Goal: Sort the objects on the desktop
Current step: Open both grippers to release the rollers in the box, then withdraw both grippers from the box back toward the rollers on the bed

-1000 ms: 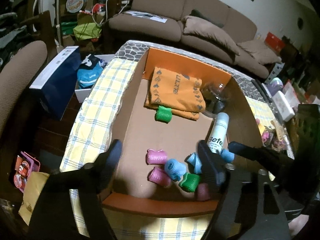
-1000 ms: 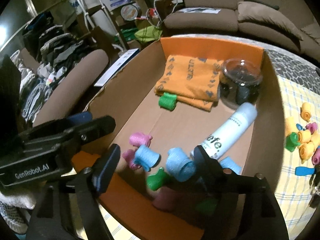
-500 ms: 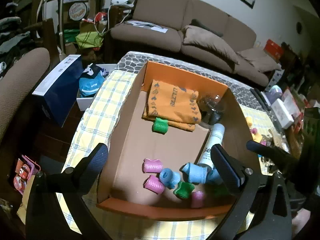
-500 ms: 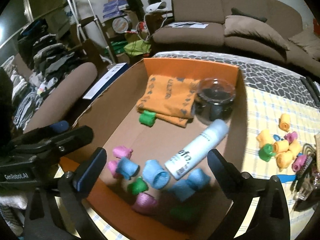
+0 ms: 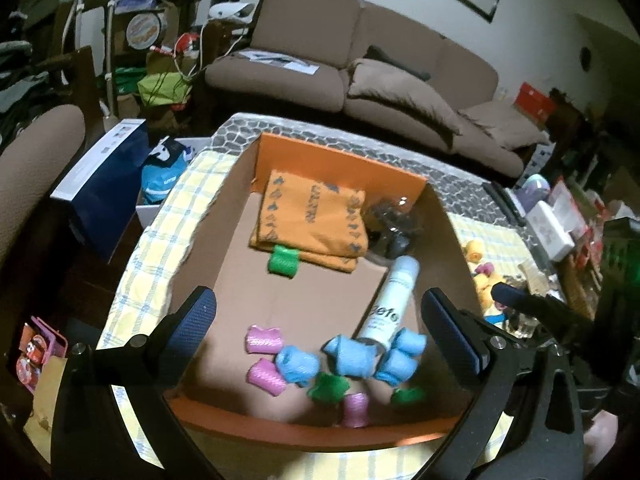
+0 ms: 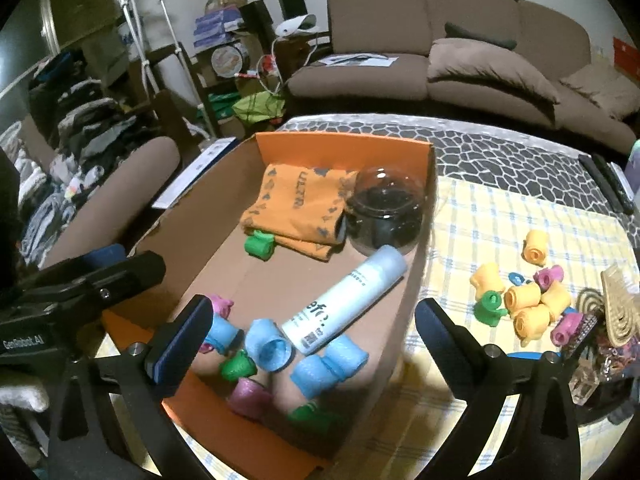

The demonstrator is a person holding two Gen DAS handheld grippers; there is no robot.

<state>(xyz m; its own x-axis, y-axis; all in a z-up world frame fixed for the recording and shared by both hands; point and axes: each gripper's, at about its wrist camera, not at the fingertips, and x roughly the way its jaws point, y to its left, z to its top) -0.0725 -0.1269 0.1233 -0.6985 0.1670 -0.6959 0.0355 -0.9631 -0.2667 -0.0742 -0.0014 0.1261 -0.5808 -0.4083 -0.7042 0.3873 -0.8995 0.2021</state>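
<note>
Roughly halfway, I reckon — cardboard box [image 6: 416,264] already holds blue, pink, green rollers [image 6: 267,347] plus white bottle [image 6: 344,300]. Yellow rollers [image 6: 524,300] left on checked cloth at 3 o'clock. Left gripper [image 5: 320,320], right gripper [image 6: 312,328] both spread wide, nothing held.

The cardboard box [image 6: 416,280] is brown inside with orange edges. In it lie an orange cloth [image 6: 298,204] with dark markings, a white bottle [image 6: 344,300], and blue rollers [image 6: 268,348], pink rollers [image 5: 262,339] and green rollers [image 5: 284,261]. Yellow rollers [image 6: 520,300] sit on the yellow checked tablecloth [image 6: 500,220].
</note>
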